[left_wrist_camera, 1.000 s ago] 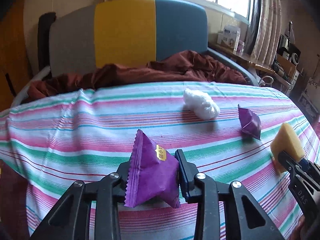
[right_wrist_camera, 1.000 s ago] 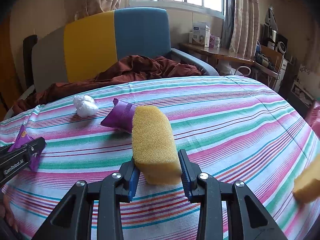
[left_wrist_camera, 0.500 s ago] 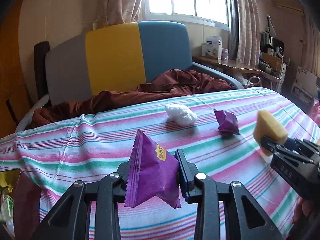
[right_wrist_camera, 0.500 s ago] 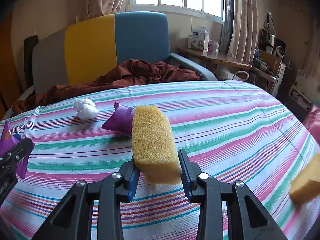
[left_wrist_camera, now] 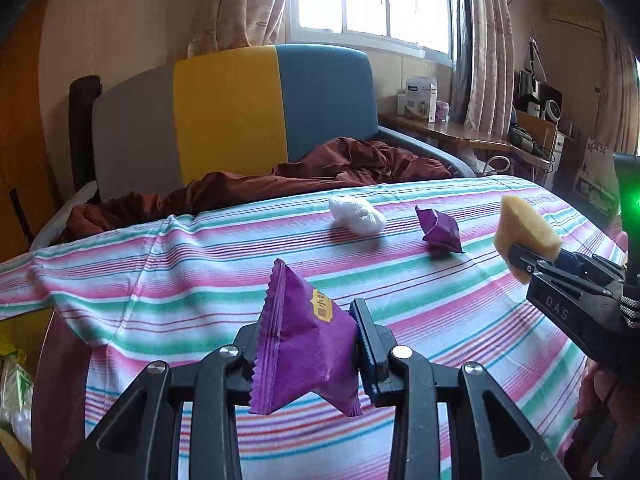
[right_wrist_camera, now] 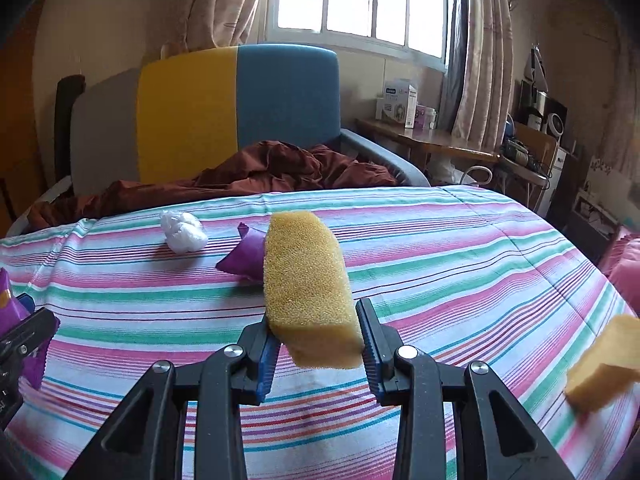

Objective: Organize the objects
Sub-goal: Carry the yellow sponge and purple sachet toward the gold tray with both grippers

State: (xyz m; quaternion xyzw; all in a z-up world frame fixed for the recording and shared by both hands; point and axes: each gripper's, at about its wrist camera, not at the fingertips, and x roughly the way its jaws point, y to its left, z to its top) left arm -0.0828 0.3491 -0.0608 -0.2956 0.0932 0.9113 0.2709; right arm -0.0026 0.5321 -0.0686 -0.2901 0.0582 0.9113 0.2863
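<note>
Right wrist view: over the striped desk [right_wrist_camera: 460, 248], the right gripper [right_wrist_camera: 316, 344] clamps a soft yellow sponge [right_wrist_camera: 308, 288] at its near end, light and squashy. At nine o'clock, the left gripper [left_wrist_camera: 308, 356] pinches a crinkly purple snack packet [left_wrist_camera: 300, 344] by its middle; it looks slippery.

Daylight is admitted through the overexposed window [left_wrist_camera: 376, 0]; corners are darkened and edges bent by fisheye distortion.
</note>
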